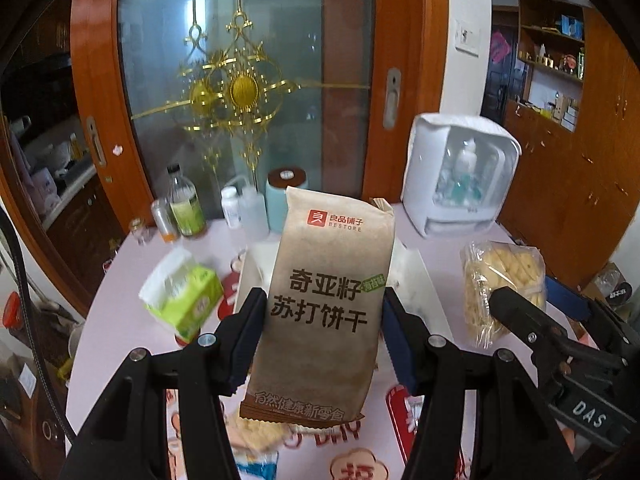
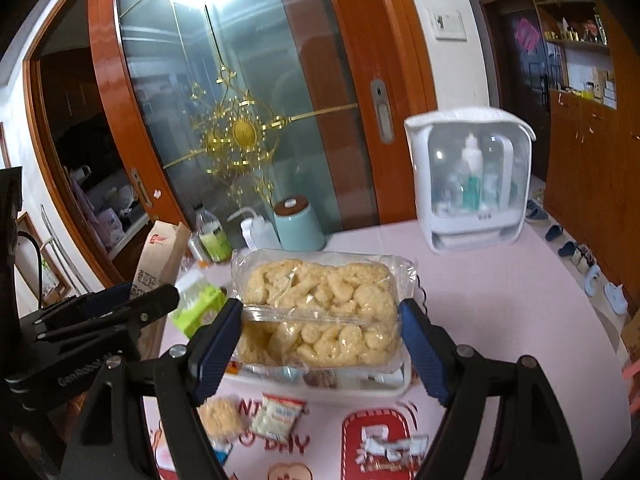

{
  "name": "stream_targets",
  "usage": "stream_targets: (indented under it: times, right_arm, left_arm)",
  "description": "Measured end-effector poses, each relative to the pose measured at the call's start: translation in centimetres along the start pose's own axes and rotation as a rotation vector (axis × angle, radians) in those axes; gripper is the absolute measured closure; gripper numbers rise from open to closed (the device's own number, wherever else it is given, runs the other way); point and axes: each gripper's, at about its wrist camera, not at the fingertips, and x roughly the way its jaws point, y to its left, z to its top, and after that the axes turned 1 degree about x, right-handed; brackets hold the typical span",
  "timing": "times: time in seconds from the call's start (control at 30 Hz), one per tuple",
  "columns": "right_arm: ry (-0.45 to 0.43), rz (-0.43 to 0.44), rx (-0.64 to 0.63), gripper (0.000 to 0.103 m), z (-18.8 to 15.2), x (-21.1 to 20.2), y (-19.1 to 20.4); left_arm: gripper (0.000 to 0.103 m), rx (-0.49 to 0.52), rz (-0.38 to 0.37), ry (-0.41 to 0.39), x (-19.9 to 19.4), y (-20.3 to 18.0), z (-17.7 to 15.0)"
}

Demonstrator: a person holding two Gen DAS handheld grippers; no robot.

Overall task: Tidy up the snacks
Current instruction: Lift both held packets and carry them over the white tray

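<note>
Left gripper (image 1: 324, 332) clamps the brown cracker packet (image 1: 324, 304) upright — right gripper (image 2: 320, 332) clamps the clear puff bag (image 2: 320, 308).

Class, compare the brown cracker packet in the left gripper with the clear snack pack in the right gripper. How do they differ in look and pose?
The cracker packet is opaque brown paper with printed Chinese text; the clear snack pack shows pale yellow puffed pieces inside. The cracker packet is held upright, tall and narrow; the clear snack pack lies wide between the fingers. Shared: each is gripped at its two sides, by the left gripper and the right gripper, above the pink table.
</note>
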Motion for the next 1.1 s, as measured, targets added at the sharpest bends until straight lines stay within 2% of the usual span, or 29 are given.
stream_targets:
  times: [0.13,0.33,0.67,1.1]
  right_arm:
    - [-0.021,-0.011,0.002,0.024,1.4,1.3,0.7]
    - [0.001,-0.032,0.008,0.024,2.0,4.1,0.9]
    - [0.099,-0.061,0.034,0.023,0.1,9.3,0.4]
    - [0.194,-0.080,0.047,0.022,-1.2,13.7,-0.6]
  left_arm:
    - [0.047,-0.004,0.014,-0.007,1.7,0.2,1.6]
    - [0.047,-0.015,0.033,0.041,5.8,0.8,2.4]
    - [0.047,-0.032,0.021,0.149,12.8,1.7,1.1]
    - [0.047,-0.024,0.014,0.220,17.5,2.4,-0.4]
